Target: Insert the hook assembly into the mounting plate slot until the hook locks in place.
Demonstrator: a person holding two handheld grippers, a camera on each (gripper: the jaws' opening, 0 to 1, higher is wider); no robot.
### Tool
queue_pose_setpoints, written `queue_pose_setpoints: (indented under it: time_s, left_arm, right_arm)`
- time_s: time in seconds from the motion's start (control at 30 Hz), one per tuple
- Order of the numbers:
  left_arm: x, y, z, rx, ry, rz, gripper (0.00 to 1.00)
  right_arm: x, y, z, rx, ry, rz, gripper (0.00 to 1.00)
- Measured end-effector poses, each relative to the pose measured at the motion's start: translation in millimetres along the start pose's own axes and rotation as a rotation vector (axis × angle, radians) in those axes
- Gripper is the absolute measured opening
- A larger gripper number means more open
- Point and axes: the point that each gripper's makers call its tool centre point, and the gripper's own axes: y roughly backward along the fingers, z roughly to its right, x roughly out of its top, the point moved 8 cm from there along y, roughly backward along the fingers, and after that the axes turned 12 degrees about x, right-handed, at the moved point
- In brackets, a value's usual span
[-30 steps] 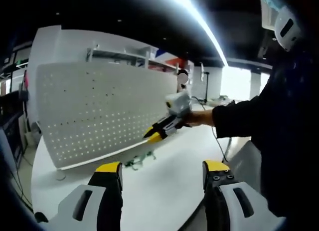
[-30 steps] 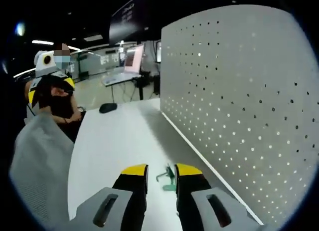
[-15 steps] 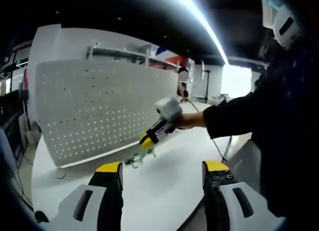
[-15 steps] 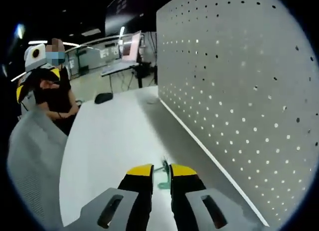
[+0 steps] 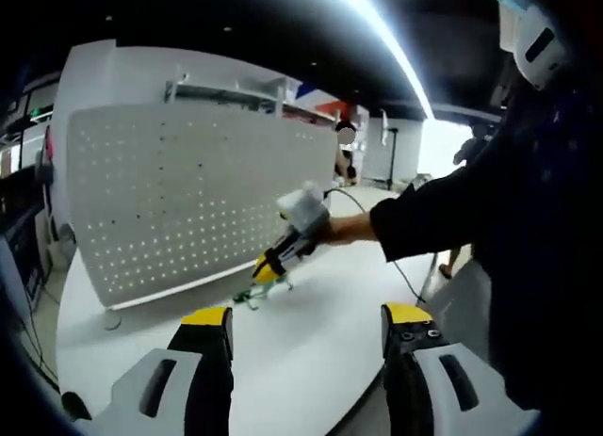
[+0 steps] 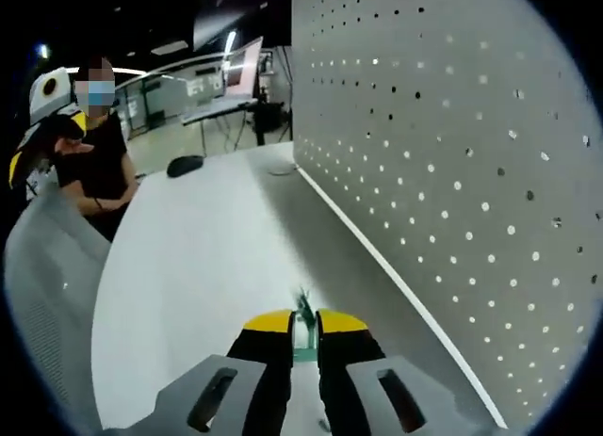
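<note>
Closer now, right gripper (image 6: 294,325) jaws straddle green hook (image 6: 301,314).

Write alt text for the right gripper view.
The right hand-held gripper pinches a small green hook between nearly closed yellow-tipped jaws, low over a white table. A white pegboard stands upright on the right; a seated person is far left.

A white surface (image 6: 198,266) runs away from the camera, and a dark computer mouse (image 6: 182,165) lies at its far end. Beyond it stands a monitor (image 6: 237,67) on another desk. A grey chair back (image 6: 42,295) rises at the near edge. A ceiling light strip (image 5: 377,31) glows overhead.
</note>
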Motion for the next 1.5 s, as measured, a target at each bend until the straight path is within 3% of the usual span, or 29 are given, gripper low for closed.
queue_pose_setpoints:
  time_s: [0.7,1.5]
  left_arm:
    - [-1.3,-6,-3.2,-0.002,0.011,0.001,0.64]
    - [-0.5,-7,-5.9,0.007,0.021,0.002,0.63]
  right_arm:
    - [-6.3,-19,8,0.007,0.035,-0.092,0.05]
    - [-10.7,-27,13,0.017,0.064,-0.128,0.01]
